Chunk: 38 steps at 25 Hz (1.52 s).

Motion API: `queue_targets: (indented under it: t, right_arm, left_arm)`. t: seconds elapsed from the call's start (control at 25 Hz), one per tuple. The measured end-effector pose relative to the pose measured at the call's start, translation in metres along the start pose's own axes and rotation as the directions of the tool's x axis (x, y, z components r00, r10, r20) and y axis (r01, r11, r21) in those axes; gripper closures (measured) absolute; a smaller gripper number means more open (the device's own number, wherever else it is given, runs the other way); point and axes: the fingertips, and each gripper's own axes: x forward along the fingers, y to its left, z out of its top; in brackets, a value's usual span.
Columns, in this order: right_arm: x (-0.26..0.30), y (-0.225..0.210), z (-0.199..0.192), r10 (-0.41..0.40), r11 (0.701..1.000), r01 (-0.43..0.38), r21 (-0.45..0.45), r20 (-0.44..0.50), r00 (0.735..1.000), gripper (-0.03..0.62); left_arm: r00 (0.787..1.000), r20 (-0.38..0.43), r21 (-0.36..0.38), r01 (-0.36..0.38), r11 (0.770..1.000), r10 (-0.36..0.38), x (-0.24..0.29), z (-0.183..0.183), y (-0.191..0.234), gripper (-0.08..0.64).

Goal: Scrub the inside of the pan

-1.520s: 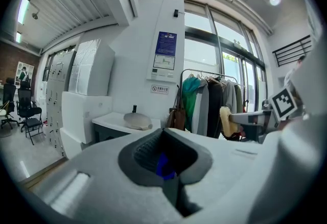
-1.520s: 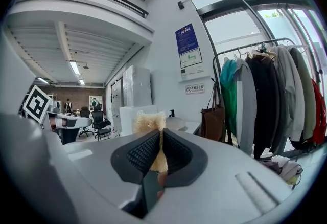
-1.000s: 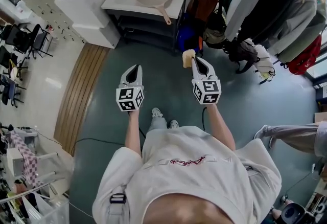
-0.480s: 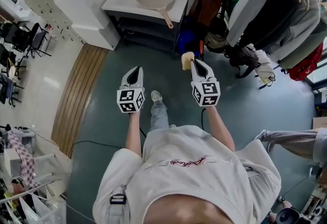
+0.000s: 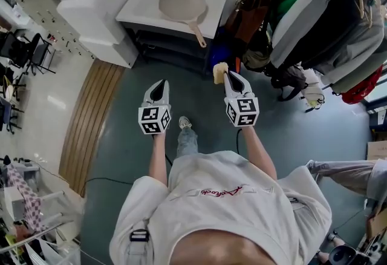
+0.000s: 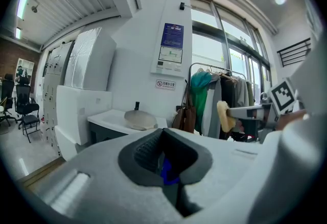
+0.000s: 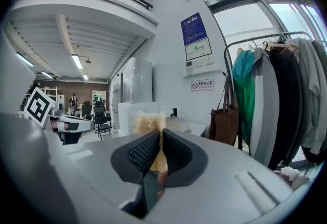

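- Head view: one pan [image 5: 181, 3] sits on the white table [image 5: 142, 0], well apart from my two grippers.
- My right gripper [image 5: 228, 76] pinches one yellow sponge [image 5: 220, 71].
- My left gripper [image 5: 159, 85] is closed, empty.

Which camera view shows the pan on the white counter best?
The head view: the pan lies whole on the white counter, handle included. The left gripper view shows it small and side-on; in the right gripper view the sponge hides part of it.
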Motion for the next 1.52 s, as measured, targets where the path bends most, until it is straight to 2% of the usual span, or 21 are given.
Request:
queue_targets:
  t: [0.48,0.96,1.2,1.52]
  right_arm:
    - [0.117,-0.016,0.038,-0.028,0.999,0.027,-0.024,-0.017,0.999,0.566]
    - [0.220,-0.043,0.079,-0.094,0.995,0.095,-0.019,0.026,0.995,0.566]
    - [0.258,-0.048,0.092,-0.123,0.992,0.124,-0.019,0.045,0.991,0.566]
    - [0.280,-0.052,0.089,-0.160,0.987,0.161,-0.007,0.043,0.986,0.566]
  left_arm:
    - [1.000,-0.002,-0.031,0.022,0.999,-0.022,0.096,0.036,0.076,0.560]
    - [0.996,0.016,0.013,0.091,0.996,-0.091,0.196,0.088,0.135,0.560]
    - [0.993,0.022,0.030,0.119,0.992,-0.120,0.231,0.104,0.161,0.560]
    - [0.988,0.002,0.042,0.157,0.987,-0.157,0.258,0.104,0.175,0.560]
